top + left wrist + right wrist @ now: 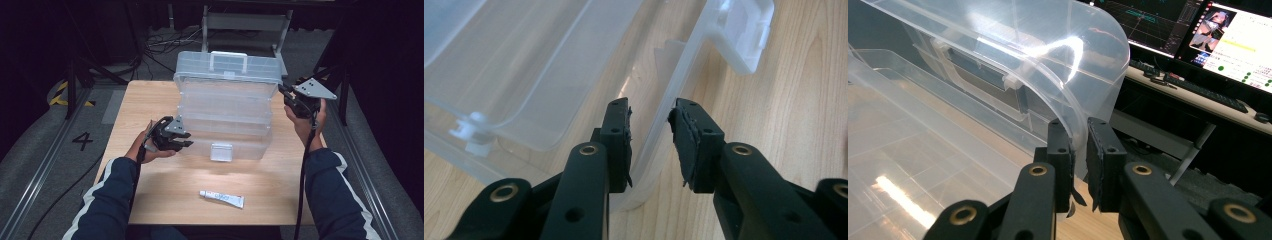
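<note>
A: Where is the clear plastic tiered storage box (225,107)?

B: On the wooden worktop (165,187), trays fanned open, a white tube (222,198) near its front.

A: Gripper states?

B: Left hand-held gripper (651,137): jaws apart, straddling the box's front wall. Right hand-held gripper (1079,150): clamped on the box's curved lid edge.

A: Handling?

B: Likely light, stiff, slippery and flexing; grip rims, not panels.

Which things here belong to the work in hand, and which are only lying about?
In use:
- clear plastic tiered box
- its lid, gripped by the right gripper
- left gripper, jaws astride the box's front wall

Lying about:
- small white tube on the wooden table
- monitors behind
</note>
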Motion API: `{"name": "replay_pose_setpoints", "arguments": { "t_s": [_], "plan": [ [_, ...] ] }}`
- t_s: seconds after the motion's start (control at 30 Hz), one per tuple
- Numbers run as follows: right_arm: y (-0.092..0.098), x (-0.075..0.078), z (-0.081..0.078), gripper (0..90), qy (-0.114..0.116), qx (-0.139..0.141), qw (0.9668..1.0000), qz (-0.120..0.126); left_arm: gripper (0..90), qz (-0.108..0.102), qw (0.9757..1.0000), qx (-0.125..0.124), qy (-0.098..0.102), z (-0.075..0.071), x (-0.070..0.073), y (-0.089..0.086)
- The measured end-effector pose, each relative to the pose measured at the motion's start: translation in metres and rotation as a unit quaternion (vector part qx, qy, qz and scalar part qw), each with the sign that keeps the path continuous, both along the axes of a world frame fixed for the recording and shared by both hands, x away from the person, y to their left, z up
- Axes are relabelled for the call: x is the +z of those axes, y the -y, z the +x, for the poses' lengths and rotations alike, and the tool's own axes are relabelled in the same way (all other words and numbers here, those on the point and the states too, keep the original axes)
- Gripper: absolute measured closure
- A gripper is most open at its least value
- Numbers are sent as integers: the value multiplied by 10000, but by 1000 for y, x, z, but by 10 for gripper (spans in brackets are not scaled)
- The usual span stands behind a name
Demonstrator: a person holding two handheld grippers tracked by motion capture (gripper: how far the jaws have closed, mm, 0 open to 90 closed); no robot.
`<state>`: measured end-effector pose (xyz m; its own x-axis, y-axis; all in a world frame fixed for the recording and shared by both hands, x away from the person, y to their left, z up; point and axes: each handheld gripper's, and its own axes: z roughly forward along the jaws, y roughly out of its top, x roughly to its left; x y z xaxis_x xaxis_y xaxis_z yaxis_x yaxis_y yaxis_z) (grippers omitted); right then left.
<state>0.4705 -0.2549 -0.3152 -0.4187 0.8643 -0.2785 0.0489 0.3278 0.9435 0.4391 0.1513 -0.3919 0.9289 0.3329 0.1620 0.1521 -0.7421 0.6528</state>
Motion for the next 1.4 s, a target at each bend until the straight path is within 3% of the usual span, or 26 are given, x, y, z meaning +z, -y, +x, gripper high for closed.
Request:
{"name": "replay_pose_setpoints", "arguments": {
  "t_s": [0.2, 0.73, 0.97, 1.4],
  "plan": [
    [0, 3, 5, 827, -3, -32, 10000, -23, 722, 45, 9997, -192, -123, -1, 1, 3],
    [-5, 6, 16, 839, -26, -29, 10000, -87, 765, 38, 9991, -405, -116, -4, 2, 1],
    [-8, 7, 15, 840, -41, 16, 9999, -139, 785, 3, 9983, -539, -210, -5, 2, -2],
    [-13, 8, 11, 842, -57, -6, 9998, -189, 785, -63, 9984, -529, -181, -10, 1, -9]
  ]
}}
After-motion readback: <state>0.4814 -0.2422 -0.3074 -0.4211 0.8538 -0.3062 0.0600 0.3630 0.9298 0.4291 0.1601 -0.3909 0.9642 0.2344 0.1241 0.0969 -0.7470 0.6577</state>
